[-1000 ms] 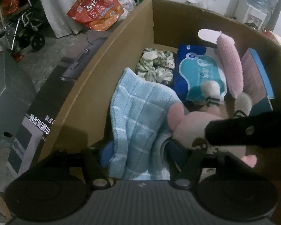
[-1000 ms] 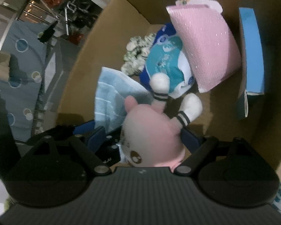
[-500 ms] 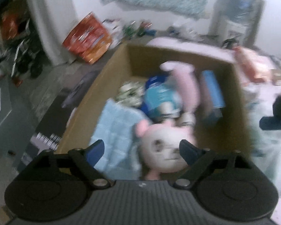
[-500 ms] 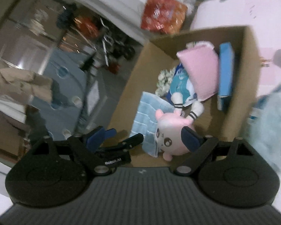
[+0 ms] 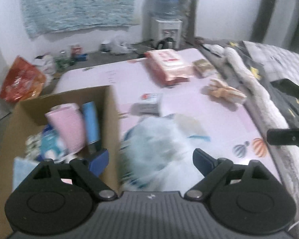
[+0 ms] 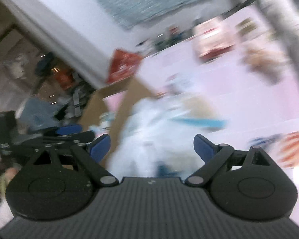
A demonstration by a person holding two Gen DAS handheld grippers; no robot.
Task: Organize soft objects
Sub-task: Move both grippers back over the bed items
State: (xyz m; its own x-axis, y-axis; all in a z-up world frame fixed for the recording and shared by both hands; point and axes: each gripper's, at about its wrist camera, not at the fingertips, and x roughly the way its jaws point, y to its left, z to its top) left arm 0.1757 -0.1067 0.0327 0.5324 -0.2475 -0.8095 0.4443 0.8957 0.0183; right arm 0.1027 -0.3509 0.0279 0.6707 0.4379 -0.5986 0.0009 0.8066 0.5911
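- Between items: both hand-held grippers swung away from the cardboard box (image 5: 111, 119), already filled with soft goods, toward a pale blue fluffy bundle (image 5: 161, 149) lying on the pink surface just beside the box's right wall.
- Left gripper (image 5: 150, 162): jaws just spread wide, nothing gripped.
- Right gripper (image 6: 151, 146): released, empty, aimed at the same bundle.
- Next, probably: lowering over the bundle, closing both sides, lifting over the box rim.
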